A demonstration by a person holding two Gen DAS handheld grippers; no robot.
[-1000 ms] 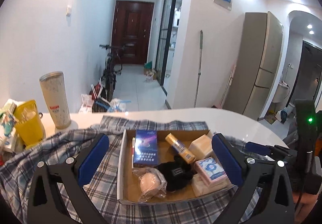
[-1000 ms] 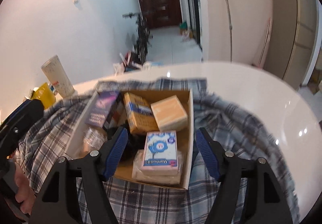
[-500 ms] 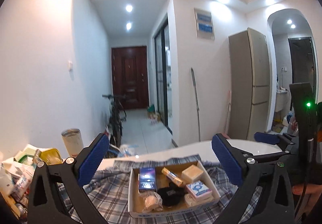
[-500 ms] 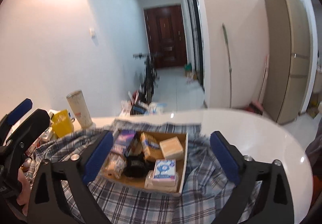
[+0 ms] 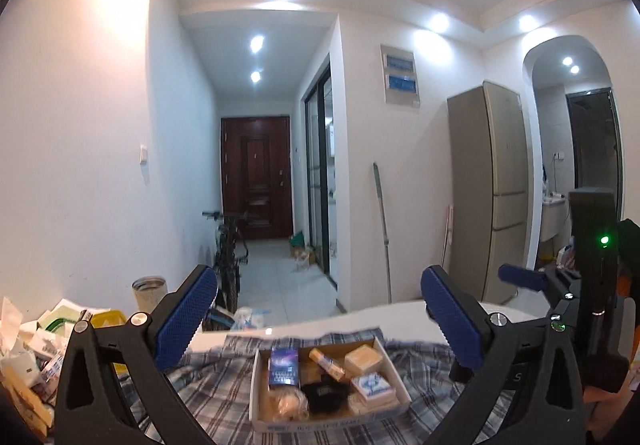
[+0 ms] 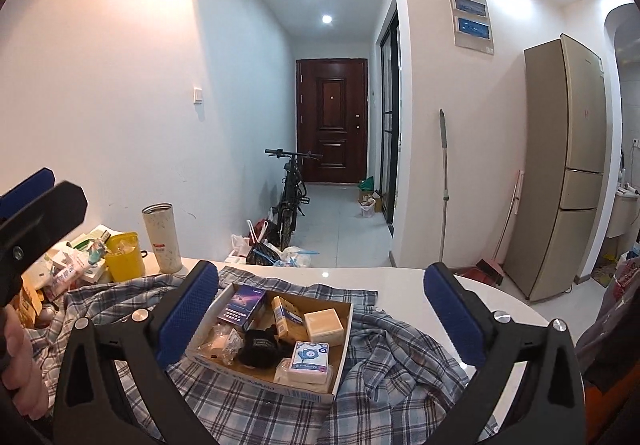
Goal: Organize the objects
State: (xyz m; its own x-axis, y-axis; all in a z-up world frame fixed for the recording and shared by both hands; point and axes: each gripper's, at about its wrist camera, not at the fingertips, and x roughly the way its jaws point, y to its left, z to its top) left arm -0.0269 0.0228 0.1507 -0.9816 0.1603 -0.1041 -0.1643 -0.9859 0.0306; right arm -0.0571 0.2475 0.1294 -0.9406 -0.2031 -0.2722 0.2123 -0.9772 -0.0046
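Observation:
A shallow cardboard box [image 5: 328, 423] [image 6: 260, 385] sits on a plaid cloth [image 5: 220, 373] [image 6: 380, 365] on the white table. It holds a dark blue carton [image 6: 242, 305], a yellow carton [image 6: 282, 315], a cream block [image 6: 324, 325], a white-and-blue tissue pack [image 6: 310, 359], a black pouch [image 6: 258, 345] and a plastic-wrapped lump [image 6: 218, 343]. My left gripper [image 5: 319, 285] is open, raised above and behind the box. My right gripper [image 6: 320, 277] is also open and empty, back from the box.
At the table's left stand a speckled tumbler [image 6: 162, 237], a yellow container [image 6: 124, 257] and a heap of packets [image 6: 76, 269]. A hand [image 6: 20, 365] shows at the left edge. Beyond the table's rounded far edge [image 6: 400, 277] are a bicycle [image 6: 292, 189] and fridge [image 6: 568, 181].
Both grippers have lifted and drawn back from the box, so it looks smaller and lower. The right jaws have spread from half open around the tissue pack to wide open.

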